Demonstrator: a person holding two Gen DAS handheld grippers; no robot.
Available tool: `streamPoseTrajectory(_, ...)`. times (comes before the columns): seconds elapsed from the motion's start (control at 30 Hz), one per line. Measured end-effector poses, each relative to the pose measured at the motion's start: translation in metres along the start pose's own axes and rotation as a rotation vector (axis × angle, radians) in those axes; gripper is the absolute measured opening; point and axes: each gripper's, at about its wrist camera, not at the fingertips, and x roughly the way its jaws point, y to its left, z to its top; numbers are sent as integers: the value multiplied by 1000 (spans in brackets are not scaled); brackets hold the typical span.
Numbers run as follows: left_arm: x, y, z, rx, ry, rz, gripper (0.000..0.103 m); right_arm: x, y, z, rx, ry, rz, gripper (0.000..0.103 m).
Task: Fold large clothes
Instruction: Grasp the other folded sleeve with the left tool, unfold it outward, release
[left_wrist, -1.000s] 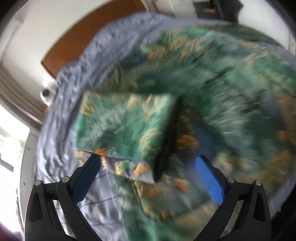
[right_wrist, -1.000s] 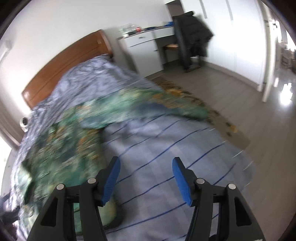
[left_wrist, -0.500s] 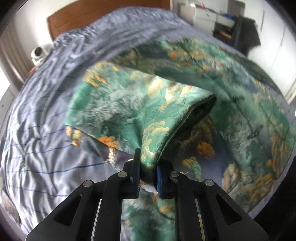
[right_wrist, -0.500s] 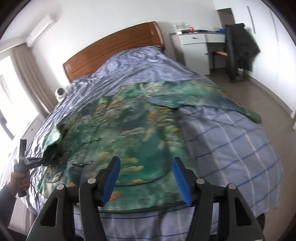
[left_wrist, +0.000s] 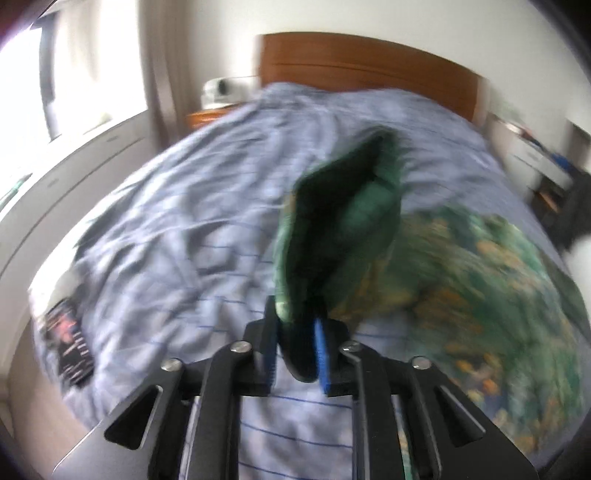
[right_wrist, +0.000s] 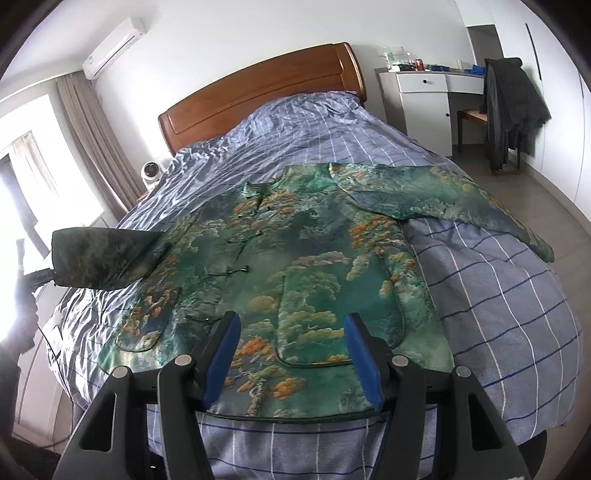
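A green patterned jacket (right_wrist: 295, 266) with orange and white motifs lies spread face up on the bed. Its right sleeve (right_wrist: 443, 195) stretches toward the bed's right edge. My left gripper (left_wrist: 295, 332) is shut on the end of the left sleeve (left_wrist: 340, 221) and holds it lifted above the bed's left side; the raised sleeve also shows in the right wrist view (right_wrist: 107, 258). My right gripper (right_wrist: 291, 354) is open and empty, hovering above the jacket's hem at the foot of the bed.
The bed has a blue checked duvet (right_wrist: 498, 314) and a wooden headboard (right_wrist: 258, 96). A white desk (right_wrist: 424, 96) and a chair with a dark coat (right_wrist: 513, 110) stand at the right. A small fan (right_wrist: 151, 171) and curtains are at the left. A dark booklet (left_wrist: 70, 343) lies on the bed's left edge.
My left gripper closed on the left sleeve's end and lifted it up and out to the left. My right gripper pulled back toward the foot of the bed, staying open.
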Motion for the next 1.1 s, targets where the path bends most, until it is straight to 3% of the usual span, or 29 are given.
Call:
streamPoseTrajectory(0.07,7,32,-2,-65,-6,119,44,-2,4,1,-10,-6,4,60)
streamPoseTrajectory(0.1,9,45,-4,-88,-1,156,61,-4,6,1,-15,-9,8,60)
streamPoseTrajectory(0.13,10,58,-9,-120,-1,185,70,-5,8,2,-21,-12,9,60)
streamPoseTrajectory(0.2,11,69,-21,-157,-2,206,73,-8,10,3,-34,-20,5,60)
streamPoseTrajectory(0.3,7,63,-41,-137,22,192,74,-9,14,4,-47,-25,-1,60)
streamPoseTrajectory(0.53,-21,-17,-64,17,-23,52,89,-4,24,8,-75,-19,2,60)
streamPoseTrajectory(0.7,-43,-73,-70,91,-45,-80,93,-6,30,7,-111,-20,-5,62)
streamPoseTrajectory(0.87,-63,-113,-79,104,-38,-195,93,-6,28,5,-97,-21,-33,76)
streamPoseTrajectory(1.1,-81,-147,-97,144,-45,-239,95,-5,23,4,-77,-20,-33,77)
